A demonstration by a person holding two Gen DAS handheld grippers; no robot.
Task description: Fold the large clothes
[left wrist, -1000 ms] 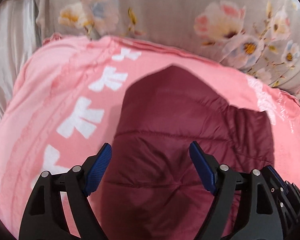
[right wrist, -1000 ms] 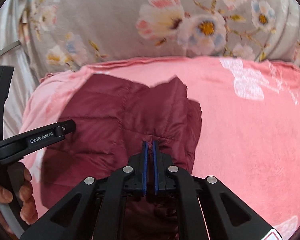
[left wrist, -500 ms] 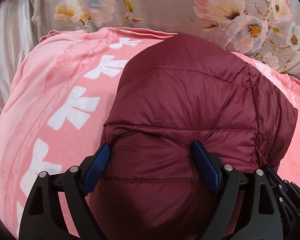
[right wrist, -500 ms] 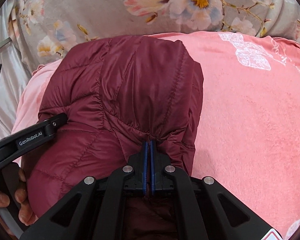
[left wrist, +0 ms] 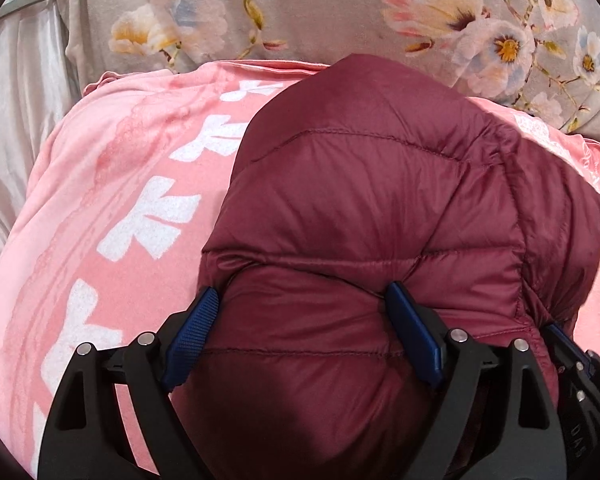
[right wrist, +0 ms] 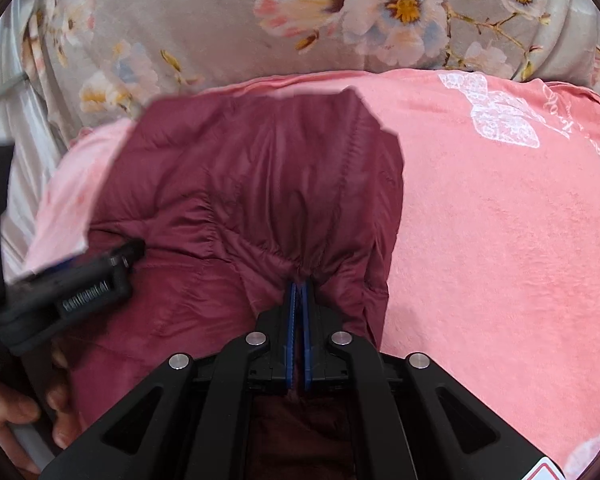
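Maroon fabric in right gripper (right wrist: 298, 292): jaws clamped on a gathered pinch of the quilted down jacket (right wrist: 260, 208).
Left gripper (left wrist: 304, 312): jaws wide, straddling a puffy fold, not squeezing it.
Change: jacket, a second ago flat, now bunched up toward twelve o'clock over the pink blanket (right wrist: 500, 240).
Meaning: fold under way.

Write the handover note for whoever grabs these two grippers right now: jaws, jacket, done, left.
Right gripper: jaws shut on a bunched edge of the maroon puffer jacket; keep that pinch.
Left gripper: jaws wide, with a thick quilted roll of the jacket between the blue pads; the pads touch its sides, but no squeeze is evident.
Jacket: gathered into a puffy bundle on the pink blanket, with the floral cover beyond it.
Done: jacket bunched up and gripped at one edge.
Left: probably lay the bundle down flat, smooth it, then finish the fold. How many folds are in already cannot be told.
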